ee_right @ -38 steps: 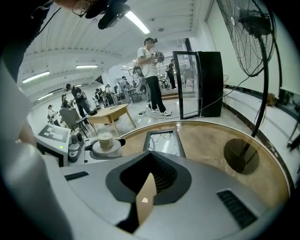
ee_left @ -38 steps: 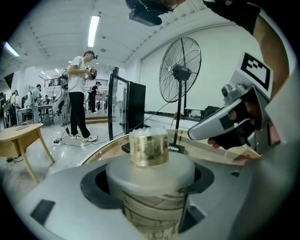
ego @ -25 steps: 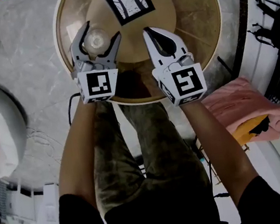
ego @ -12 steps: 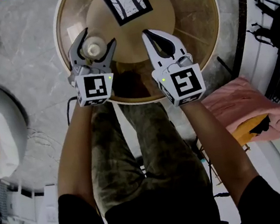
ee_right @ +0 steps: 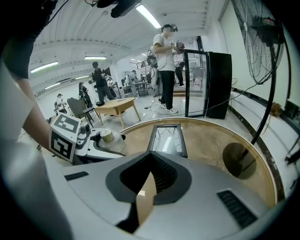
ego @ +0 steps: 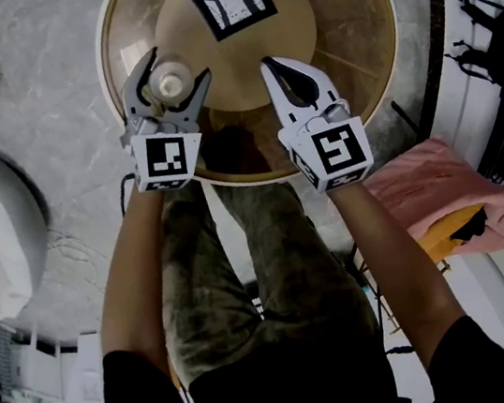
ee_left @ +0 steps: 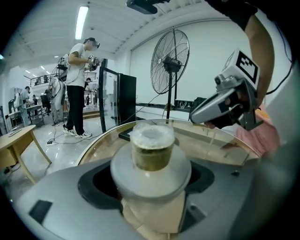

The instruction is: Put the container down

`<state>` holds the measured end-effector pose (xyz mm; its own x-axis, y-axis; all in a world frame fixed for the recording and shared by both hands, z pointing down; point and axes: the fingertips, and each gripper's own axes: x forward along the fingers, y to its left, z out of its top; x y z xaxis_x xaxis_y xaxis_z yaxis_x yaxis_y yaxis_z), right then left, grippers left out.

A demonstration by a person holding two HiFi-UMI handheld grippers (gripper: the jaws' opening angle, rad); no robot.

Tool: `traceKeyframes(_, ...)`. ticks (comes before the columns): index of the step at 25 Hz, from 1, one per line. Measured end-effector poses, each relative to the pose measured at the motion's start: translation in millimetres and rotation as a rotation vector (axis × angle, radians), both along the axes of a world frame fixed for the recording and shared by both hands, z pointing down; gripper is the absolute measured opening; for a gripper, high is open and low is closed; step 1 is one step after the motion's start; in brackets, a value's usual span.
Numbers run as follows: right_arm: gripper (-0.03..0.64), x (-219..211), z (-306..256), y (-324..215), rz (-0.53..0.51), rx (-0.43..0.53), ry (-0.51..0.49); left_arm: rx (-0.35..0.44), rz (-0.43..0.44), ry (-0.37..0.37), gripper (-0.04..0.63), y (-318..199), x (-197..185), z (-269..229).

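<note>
The container [ego: 168,80] is pinched by the left hand-held gripper [ego: 177,65] over the table [ego: 348,29], apparently not yet released, while the right hand-held gripper [ego: 270,64] is pressed together, empty.

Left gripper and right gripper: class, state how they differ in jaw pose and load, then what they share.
The left gripper has its jaws apart; the right gripper has its jaws closed together. The left gripper grips a small clear lidded container; the right gripper holds nothing. Both are grey, hand-held and over the round glass-topped table.
</note>
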<state>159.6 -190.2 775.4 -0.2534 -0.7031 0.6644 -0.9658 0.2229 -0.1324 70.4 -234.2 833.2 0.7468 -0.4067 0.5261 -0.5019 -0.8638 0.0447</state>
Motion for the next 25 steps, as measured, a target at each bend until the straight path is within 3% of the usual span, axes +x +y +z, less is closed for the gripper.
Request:
traceKeyframes(5, 0.021, 0, -6, 10, -0.025, 0.004, 0.013, -0.001, 0.010, 0.030, 0.368, 7, -7, -7)
traceKeyframes(10, 0.021, 2, -14, 23, -0.044, -0.004, 0.000, -0.025, -0.021, 0.014, 0.374, 18, -28, -13)
traceKeyframes(16, 0.021, 4, -45, 38, -0.036, -0.008, -0.022, -0.036, -0.087, 0.055, 0.373, 36, -57, -61)
traceKeyframes(22, 0.021, -12, -133, 44, -0.041, 0.039, -0.072, -0.093, -0.207, 0.207, 0.365, 57, -79, -175)
traceKeyframes(23, 0.021, -15, -154, 46, -0.043, 0.050, -0.078, -0.097, -0.231, 0.238, 0.343, 60, -82, -202)
traceKeyframes(25, 0.021, -21, -197, 57, -0.050, 0.064, -0.079, -0.116, -0.274, 0.306, 0.233, 73, -87, -261)
